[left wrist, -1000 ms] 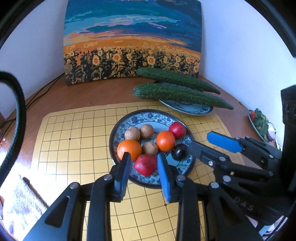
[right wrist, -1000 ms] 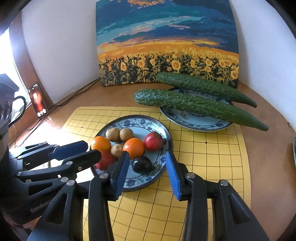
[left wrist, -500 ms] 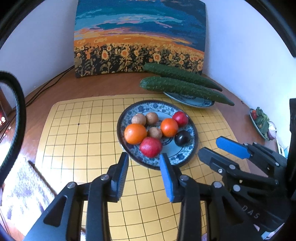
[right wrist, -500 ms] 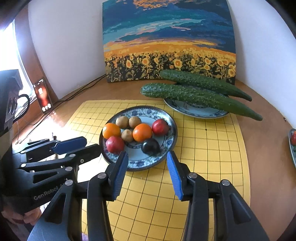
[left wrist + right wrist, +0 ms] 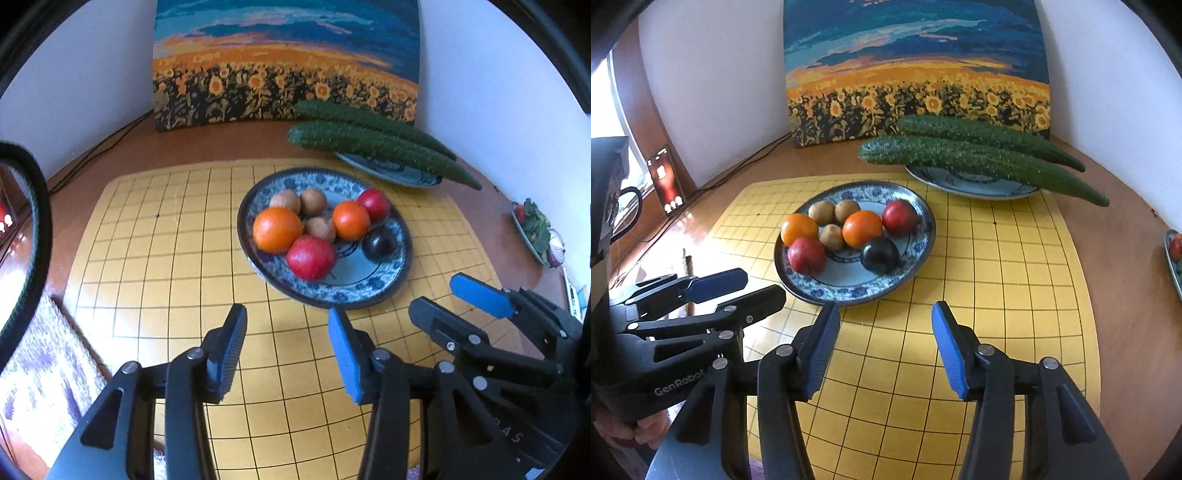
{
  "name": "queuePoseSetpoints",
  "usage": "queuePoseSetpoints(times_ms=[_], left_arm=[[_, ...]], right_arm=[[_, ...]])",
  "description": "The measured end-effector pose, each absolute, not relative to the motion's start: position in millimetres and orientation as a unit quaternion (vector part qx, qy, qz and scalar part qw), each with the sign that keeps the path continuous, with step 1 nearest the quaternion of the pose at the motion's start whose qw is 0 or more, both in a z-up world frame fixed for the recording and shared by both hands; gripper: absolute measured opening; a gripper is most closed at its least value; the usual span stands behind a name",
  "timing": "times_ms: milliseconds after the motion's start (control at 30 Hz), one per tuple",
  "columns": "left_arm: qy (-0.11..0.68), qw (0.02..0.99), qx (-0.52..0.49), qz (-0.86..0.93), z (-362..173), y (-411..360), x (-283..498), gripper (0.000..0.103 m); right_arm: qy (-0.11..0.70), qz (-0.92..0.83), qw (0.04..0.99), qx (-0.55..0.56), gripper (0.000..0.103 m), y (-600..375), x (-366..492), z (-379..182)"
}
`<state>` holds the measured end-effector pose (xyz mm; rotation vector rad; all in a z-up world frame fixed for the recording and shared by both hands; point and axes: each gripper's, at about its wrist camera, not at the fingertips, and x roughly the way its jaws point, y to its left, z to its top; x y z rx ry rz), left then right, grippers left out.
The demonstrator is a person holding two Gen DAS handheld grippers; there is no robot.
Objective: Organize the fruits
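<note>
A blue-patterned plate [image 5: 384,291] [image 5: 916,266] on the yellow grid mat holds two oranges [image 5: 277,229] [image 5: 862,228], two red fruits [image 5: 310,257] [image 5: 807,255], a dark plum [image 5: 379,242] [image 5: 880,254] and three brown kiwis [image 5: 319,229] [image 5: 831,236]. My left gripper [image 5: 286,345] is open and empty, hovering over the mat in front of the plate. My right gripper [image 5: 884,341] is open and empty, also in front of the plate. Each gripper shows in the other's view: the right one [image 5: 450,299], the left one [image 5: 746,286].
A second plate [image 5: 391,173] [image 5: 971,184] behind carries two long cucumbers [image 5: 369,144] [image 5: 971,158]. A sunflower painting [image 5: 284,62] [image 5: 916,66] leans on the wall. A small dish of vegetables [image 5: 535,232] sits at far right. A phone [image 5: 666,181] stands at left.
Both grippers have pulled back from the plate toward the front of the mat. The fruits lie as before.
</note>
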<state>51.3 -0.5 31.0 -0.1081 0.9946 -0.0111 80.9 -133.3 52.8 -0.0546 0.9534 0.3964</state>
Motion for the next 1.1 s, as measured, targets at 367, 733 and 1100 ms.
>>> queuePoseSetpoints(times_ms=[367, 733, 1100], left_arm=[[0.486, 0.873, -0.035, 0.009, 16.0, -6.7, 53.3, 0.059], [0.484, 0.874, -0.031, 0.014, 15.5, -6.7, 53.7, 0.059], [0.484, 0.874, -0.030, 0.014, 15.3, -6.9, 54.0, 0.059]], right_arm=[[0.470, 0.169, 0.866, -0.030, 0.057, -138.1, 81.4, 32.8], [0.467, 0.165, 0.868, -0.030, 0.057, -137.1, 80.3, 30.9], [0.467, 0.165, 0.868, -0.030, 0.057, -137.3, 80.0, 30.8]])
